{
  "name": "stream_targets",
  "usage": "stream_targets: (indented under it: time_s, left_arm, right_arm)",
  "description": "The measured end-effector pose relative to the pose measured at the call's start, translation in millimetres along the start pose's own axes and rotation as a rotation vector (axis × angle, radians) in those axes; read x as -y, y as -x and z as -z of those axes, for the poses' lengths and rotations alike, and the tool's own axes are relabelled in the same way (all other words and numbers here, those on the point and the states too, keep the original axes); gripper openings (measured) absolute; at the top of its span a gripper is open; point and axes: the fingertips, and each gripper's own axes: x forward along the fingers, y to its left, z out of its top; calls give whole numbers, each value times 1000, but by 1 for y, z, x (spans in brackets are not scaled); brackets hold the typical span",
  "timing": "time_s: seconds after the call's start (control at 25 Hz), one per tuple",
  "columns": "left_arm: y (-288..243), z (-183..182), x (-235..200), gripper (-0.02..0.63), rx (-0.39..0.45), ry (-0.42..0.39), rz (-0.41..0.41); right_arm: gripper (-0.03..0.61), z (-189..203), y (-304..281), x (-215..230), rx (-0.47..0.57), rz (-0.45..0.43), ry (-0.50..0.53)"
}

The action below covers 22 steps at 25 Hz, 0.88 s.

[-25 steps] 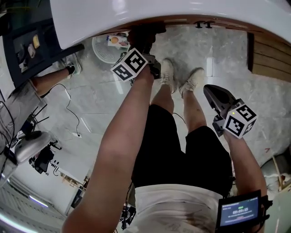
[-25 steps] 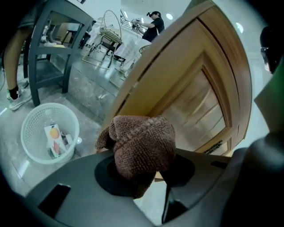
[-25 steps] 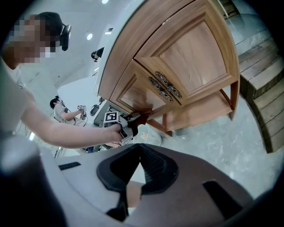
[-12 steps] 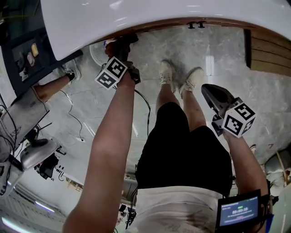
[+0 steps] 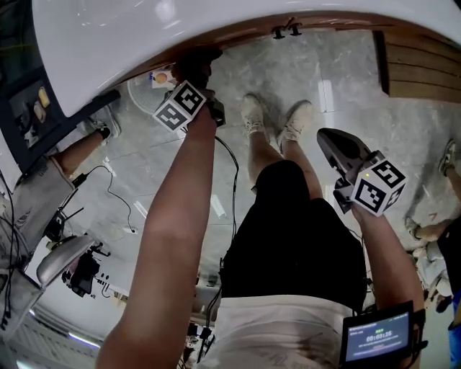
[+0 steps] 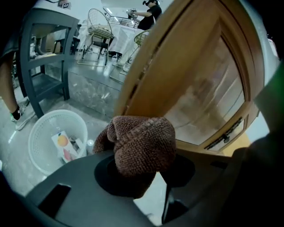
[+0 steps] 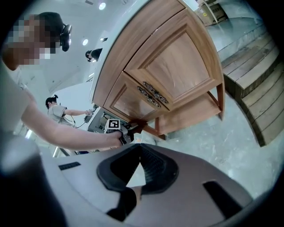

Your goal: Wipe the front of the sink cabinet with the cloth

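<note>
Two hand-held grippers, one cloth, one sink cabinet.

Head view. Sink cabinet [image 5: 238, 37]: seen from above, only a thin wooden strip showing beneath its white basin top [image 5: 216, 18]. Left hand-held gripper [image 5: 196, 68]: arm outstretched, nose tucked under the basin overhang, close up to the cabinet front; jaws hidden from this angle. Right hand-held gripper [image 5: 333, 143]: held low, well apart from the cabinet, over the grey floor [image 5: 346, 79]. White basket [image 5: 144, 90]: on the floor just left of the cabinet.

Left gripper view. Cloth [image 6: 142, 142]: brown, knobbly weave, bunched and pinched fast between the left jaws, bulging out above them. Wooden cabinet door directly behind the cloth; contact between the two not discernible here. Handles [image 6: 228, 133]: dark metal, on the cabinet front, right of the cloth. Basket left of the cabinet, holding small packets.

Right gripper view. Right jaws brought together at the tips, nothing between them. Cabinet front visible whole: curved, two panelled doors, handles paired at the centre. Left hand-held gripper and cloth at the cabinet's lower left corner, cloth against the bottom rail. Wooden steps [image 7: 253, 84]: right of the cabinet.
</note>
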Motion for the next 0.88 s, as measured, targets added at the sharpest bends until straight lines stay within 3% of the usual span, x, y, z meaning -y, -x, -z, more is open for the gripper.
stream_targets:
  time_s: [0.44,0.76,0.88]
  left_arm:
    - [-47,53,118,149,-128,-110,190]
    - [-58,65,165,149,-147,-95,319]
    - [-58,65,173,149,-134,-40,364]
  right_arm:
    - [12,-18,40,41,106,68,-34]
    - [12,-17,45,48,142,92,-61]
    - [12,-16,45,45,146,81,-60]
